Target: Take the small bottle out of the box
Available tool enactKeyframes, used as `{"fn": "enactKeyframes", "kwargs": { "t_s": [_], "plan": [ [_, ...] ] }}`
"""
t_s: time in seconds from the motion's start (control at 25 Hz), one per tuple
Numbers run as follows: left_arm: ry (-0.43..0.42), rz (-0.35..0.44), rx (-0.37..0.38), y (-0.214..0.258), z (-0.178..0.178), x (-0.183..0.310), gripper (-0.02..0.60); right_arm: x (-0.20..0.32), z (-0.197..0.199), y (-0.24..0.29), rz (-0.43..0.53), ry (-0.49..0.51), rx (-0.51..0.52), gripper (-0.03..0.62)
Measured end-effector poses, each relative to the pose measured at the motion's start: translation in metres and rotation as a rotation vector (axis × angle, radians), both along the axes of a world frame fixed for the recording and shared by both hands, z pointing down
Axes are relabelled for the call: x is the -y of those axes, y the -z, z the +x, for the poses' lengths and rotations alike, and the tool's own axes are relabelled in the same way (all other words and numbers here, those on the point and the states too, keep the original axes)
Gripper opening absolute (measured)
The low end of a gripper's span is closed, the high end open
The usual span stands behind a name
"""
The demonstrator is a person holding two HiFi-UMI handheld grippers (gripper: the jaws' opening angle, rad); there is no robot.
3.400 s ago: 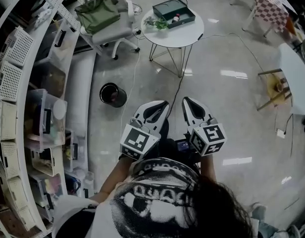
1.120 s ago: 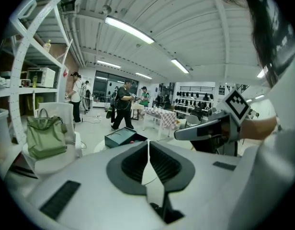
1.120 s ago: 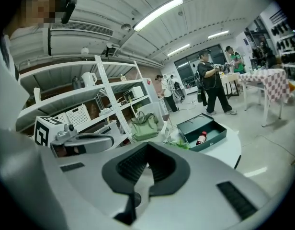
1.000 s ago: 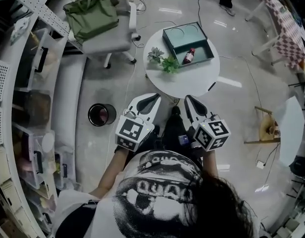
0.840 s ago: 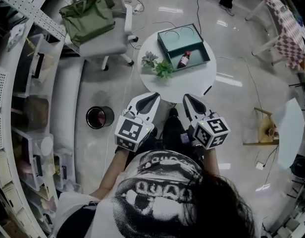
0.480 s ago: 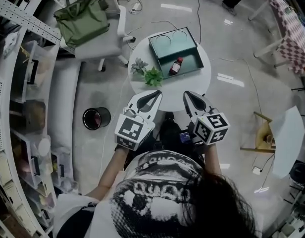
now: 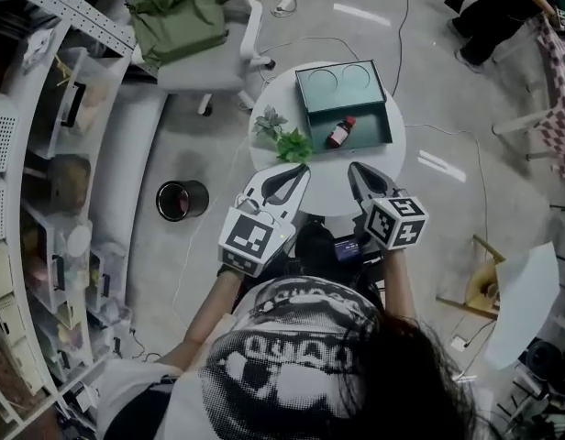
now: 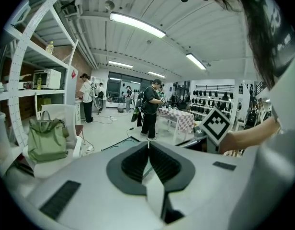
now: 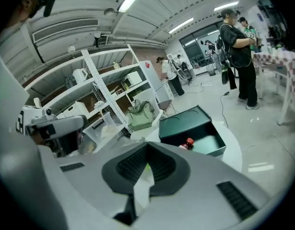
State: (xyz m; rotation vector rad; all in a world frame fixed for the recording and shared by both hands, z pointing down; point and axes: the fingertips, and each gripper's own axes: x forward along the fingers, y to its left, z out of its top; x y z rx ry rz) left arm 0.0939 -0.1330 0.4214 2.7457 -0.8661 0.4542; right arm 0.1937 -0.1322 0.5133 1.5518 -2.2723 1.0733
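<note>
A glossy grey floor is seen in the head view, and a round white table point(image 7: 330, 180) stands on it. On the table a dark green box point(image 7: 312, 88) is placed with its lid open. The small bottle point(image 7: 340, 133) is laid inside the box, its red cap toward the lid. A small plant point(image 7: 284, 137) is set just beside the box. The left gripper point(image 7: 302, 170) and the right gripper point(image 7: 355, 168) are held over the near rim of the table, apart from the box.

In the left gripper view the jaws are pressed together and nothing is between them. A green bag point(image 8: 46, 139) on a white chair point(image 8: 62, 112) is seen behind.

In the right gripper view the jaws are likewise clenched and empty, and the bottle is seen beyond them, in the box
</note>
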Motion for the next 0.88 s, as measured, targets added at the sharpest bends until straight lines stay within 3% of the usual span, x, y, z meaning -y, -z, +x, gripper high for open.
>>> {"fn": "enactKeyframes", "kwargs": {
  "t_s": [0.2, 0.56, 0.88],
  "plan": [
    [0.064, 0.009, 0.006, 0.004, -0.004, 0.006, 0.017, 0.034, 0.01, -0.042, -0.07, 0.021, -0.045, 0.032],
    [0.119, -0.005, 0.02, -0.001, -0.006, 0.006, 0.017, 0.082, 0.023, -0.114, -0.252, -0.028, 0.063, 0.104],
    [0.146, -0.008, 0.031, -0.002, 0.001, 0.013, 0.017, 0.111, 0.03, -0.148, -0.372, -0.011, 0.041, 0.187]
  ]
}}
